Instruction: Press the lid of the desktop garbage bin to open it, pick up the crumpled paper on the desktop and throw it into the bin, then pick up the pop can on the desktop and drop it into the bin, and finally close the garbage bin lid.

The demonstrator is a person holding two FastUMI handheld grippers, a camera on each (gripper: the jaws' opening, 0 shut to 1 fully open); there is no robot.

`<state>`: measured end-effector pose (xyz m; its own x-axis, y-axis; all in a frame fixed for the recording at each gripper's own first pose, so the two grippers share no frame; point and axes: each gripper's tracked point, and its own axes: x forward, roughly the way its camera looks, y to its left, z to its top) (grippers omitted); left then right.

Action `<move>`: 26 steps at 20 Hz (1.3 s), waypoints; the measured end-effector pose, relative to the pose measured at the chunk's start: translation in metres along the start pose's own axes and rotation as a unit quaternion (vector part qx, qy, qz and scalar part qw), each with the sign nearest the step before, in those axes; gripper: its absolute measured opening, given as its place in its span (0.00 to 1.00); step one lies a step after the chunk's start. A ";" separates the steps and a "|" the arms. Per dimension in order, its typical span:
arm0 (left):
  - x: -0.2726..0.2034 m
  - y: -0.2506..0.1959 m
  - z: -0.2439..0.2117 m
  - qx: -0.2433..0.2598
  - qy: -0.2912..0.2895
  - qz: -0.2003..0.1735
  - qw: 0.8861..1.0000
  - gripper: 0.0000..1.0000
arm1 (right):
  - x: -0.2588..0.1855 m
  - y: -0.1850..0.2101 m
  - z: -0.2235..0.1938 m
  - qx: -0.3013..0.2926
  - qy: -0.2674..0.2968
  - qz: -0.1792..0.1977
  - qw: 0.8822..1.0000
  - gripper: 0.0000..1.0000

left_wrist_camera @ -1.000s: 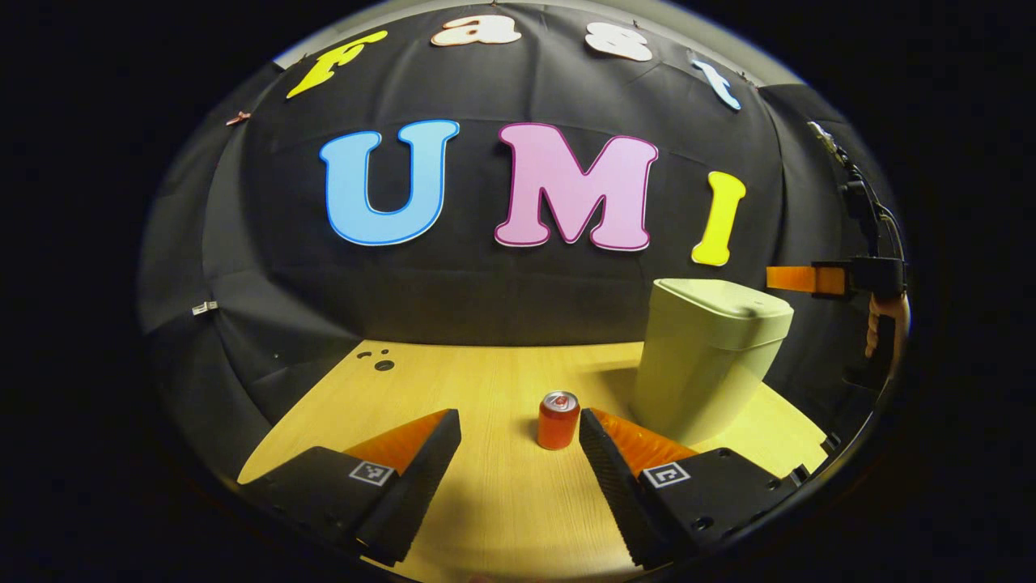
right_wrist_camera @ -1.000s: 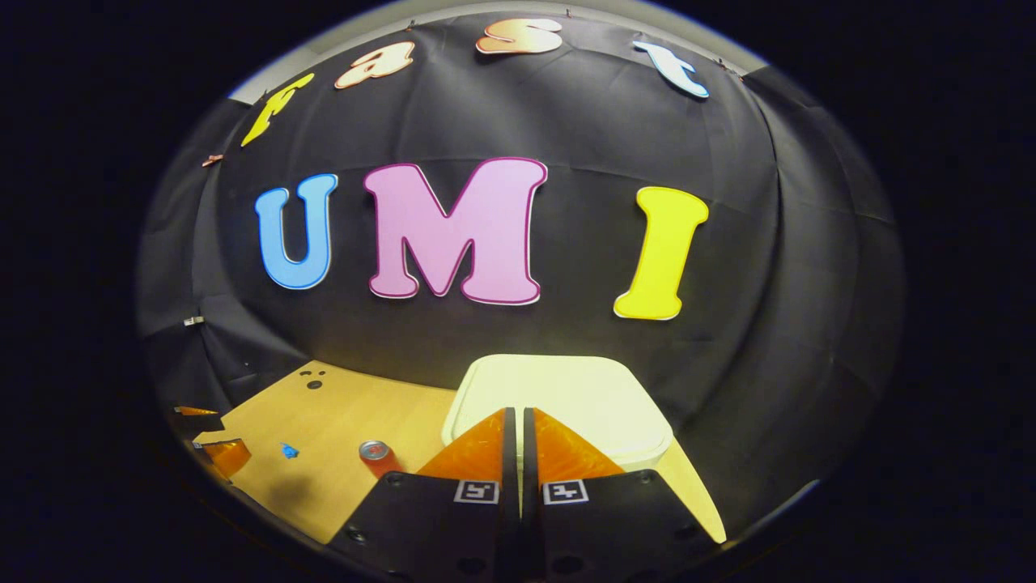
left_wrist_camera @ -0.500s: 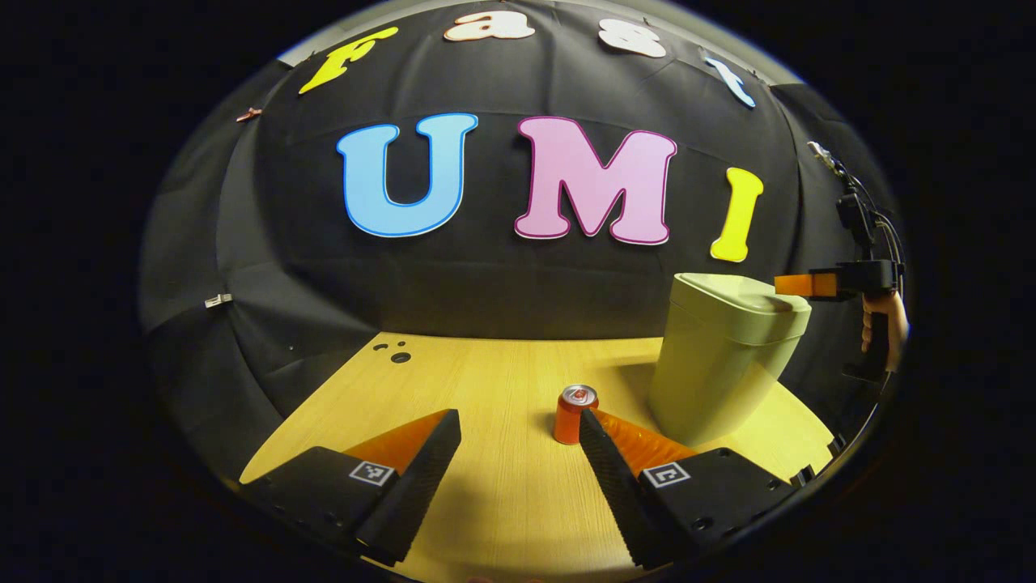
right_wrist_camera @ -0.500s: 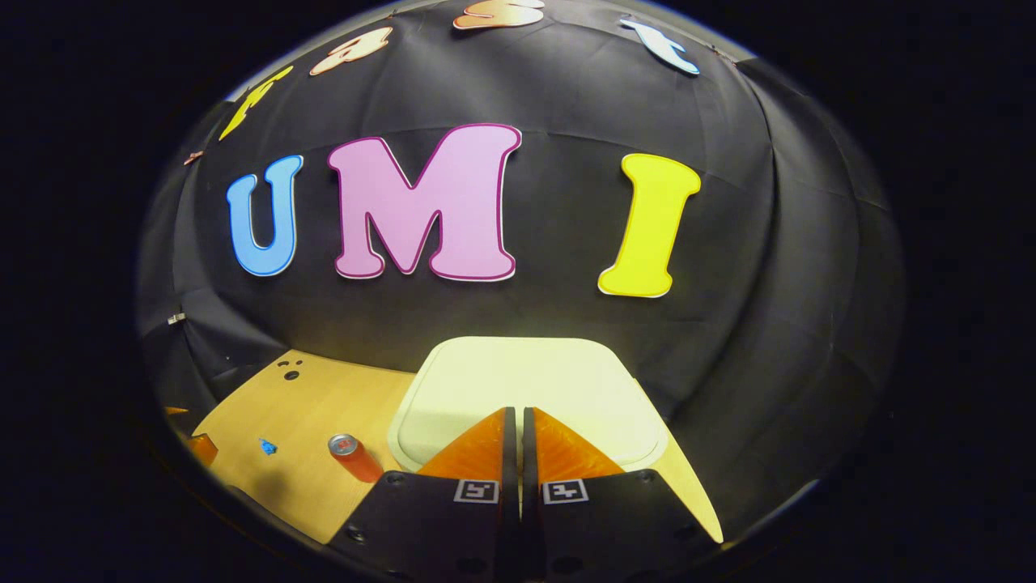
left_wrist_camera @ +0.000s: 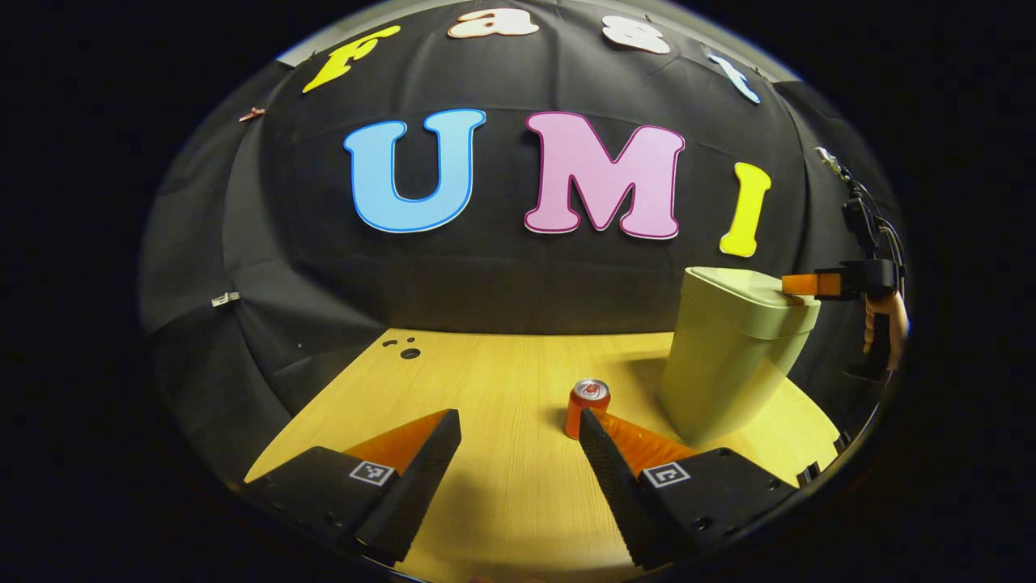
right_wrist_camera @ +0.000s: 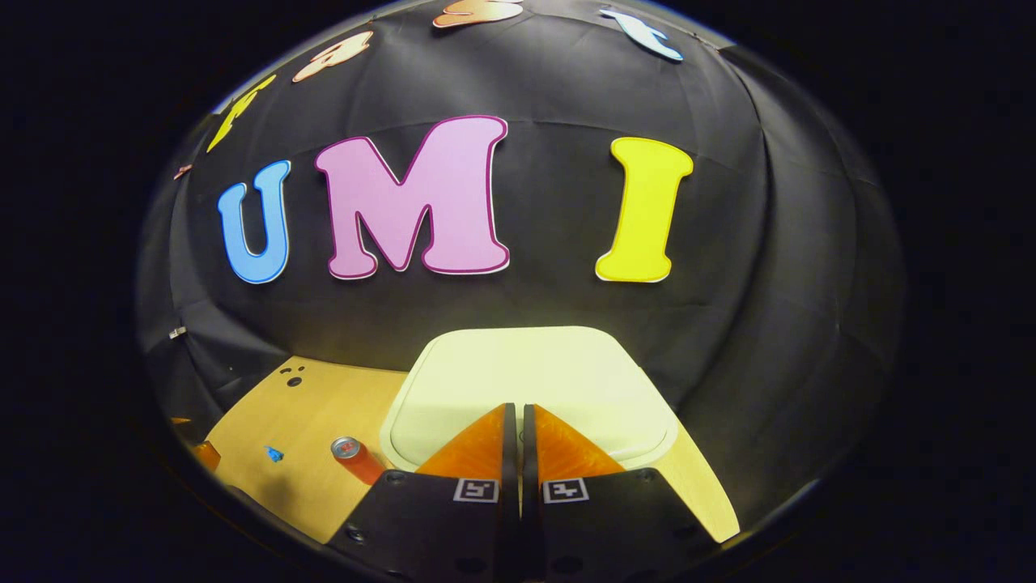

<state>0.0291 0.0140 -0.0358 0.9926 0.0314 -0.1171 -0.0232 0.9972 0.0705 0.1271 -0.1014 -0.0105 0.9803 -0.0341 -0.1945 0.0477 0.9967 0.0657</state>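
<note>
A pale green bin [left_wrist_camera: 740, 356] stands with its lid [right_wrist_camera: 526, 380] down at the right of the wooden table [left_wrist_camera: 486, 380]. My right gripper [right_wrist_camera: 518, 407] is shut with nothing between its fingers, and its tips sit low over the lid's near part. In the left gripper view the right gripper [left_wrist_camera: 797, 284] meets the lid's right edge, held by a hand [left_wrist_camera: 886, 324]. A red pop can [left_wrist_camera: 588, 405] stands upright left of the bin, just beyond my right-hand finger. My left gripper [left_wrist_camera: 518, 417] is open above the table. The can [right_wrist_camera: 352, 453] also shows left of the bin.
A small blue scrap [right_wrist_camera: 273, 454] lies on the table to the left of the can. Several dark holes [left_wrist_camera: 405, 350] mark the table's far left corner. The black cloth wall stands right behind the bin and table.
My right gripper has come down and forward over the lid, which now looks larger. The left gripper has swung left, so the can and bin slid right in its view.
</note>
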 end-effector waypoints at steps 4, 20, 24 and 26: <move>0.000 0.007 -0.004 -0.003 0.009 0.011 1.000 0.95 | -0.001 0.000 -0.001 -0.020 -0.005 0.000 1.000 0.05; -0.022 0.030 -0.007 -0.016 -0.009 0.014 1.000 0.95 | -0.038 -0.016 0.008 0.075 0.003 -0.018 0.997 0.05; -0.036 0.043 -0.020 -0.016 -0.007 0.011 1.000 0.95 | -0.066 -0.006 -0.002 0.058 0.000 -0.027 0.998 0.05; -0.043 0.050 -0.023 -0.017 -0.009 0.007 1.000 0.95 | -0.078 0.003 -0.007 0.055 0.001 -0.028 0.998 0.05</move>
<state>-0.0176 0.0637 -0.0499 0.9942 0.0440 -0.0983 -0.0403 0.9984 0.0391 0.0498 -0.0951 -0.0018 0.9752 -0.0888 -0.2027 0.1227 0.9792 0.1615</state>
